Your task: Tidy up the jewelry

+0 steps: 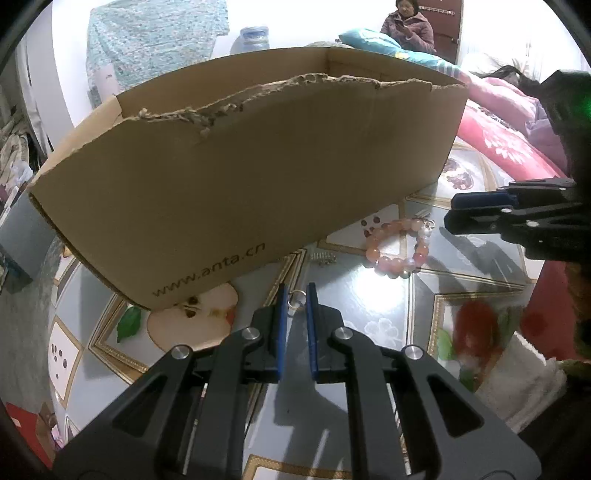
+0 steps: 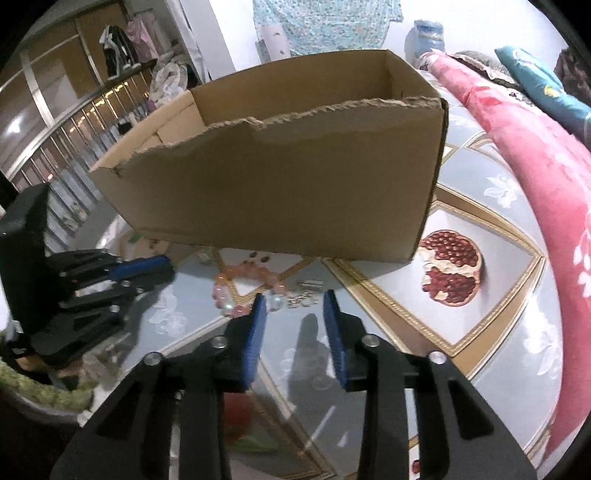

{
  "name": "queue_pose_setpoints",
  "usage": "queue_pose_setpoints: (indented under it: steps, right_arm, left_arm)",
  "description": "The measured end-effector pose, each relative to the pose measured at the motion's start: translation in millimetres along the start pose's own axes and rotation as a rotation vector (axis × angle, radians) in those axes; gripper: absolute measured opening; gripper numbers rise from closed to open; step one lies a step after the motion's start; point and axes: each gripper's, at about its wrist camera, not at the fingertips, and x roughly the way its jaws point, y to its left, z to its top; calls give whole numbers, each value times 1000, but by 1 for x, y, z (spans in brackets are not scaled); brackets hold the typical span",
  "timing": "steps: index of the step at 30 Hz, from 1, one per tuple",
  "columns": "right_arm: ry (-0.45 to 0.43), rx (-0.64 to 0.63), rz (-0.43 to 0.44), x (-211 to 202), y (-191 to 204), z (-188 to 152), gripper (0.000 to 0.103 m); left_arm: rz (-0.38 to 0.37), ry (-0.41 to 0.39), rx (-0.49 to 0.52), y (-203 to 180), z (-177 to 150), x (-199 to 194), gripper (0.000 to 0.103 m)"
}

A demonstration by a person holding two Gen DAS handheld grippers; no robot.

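Observation:
An open cardboard box [image 1: 258, 173] with a torn rim stands on the table; it also shows in the right wrist view [image 2: 288, 192]. A pink bead bracelet [image 1: 400, 249] lies in front of the box, also seen in the right wrist view [image 2: 243, 291]. My left gripper [image 1: 295, 297] has its jaws narrowly apart around a small silver ring [image 1: 297, 298] on the table. My right gripper [image 2: 293, 306] is open and empty, just short of a small silver piece of jewelry [image 2: 303, 299] beside the bracelet. A small silver chain [image 1: 325, 256] lies near the box.
The table [image 2: 498, 302] has a glossy cloth with fruit prints. A red quilt [image 2: 546, 155] lies along its right side. A person [image 1: 408, 26] sits behind the box. A wardrobe [image 2: 55, 103] stands at the far left.

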Motion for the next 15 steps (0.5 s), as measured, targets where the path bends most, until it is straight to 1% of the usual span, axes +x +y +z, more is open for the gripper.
queue_pose_setpoints:
  steps: [8, 13, 15]
  right_arm:
    - [27, -46, -47, 14, 1, -1, 22]
    - [18, -85, -69, 17, 7, 2, 21]
    - [19, -97, -65, 19, 10, 2, 21]
  left_arm:
    - [2, 2, -1, 1, -1, 1, 9]
    - [-1, 11, -7, 2, -1, 2, 9]
    - [-1, 13, -8, 3, -1, 4, 9]
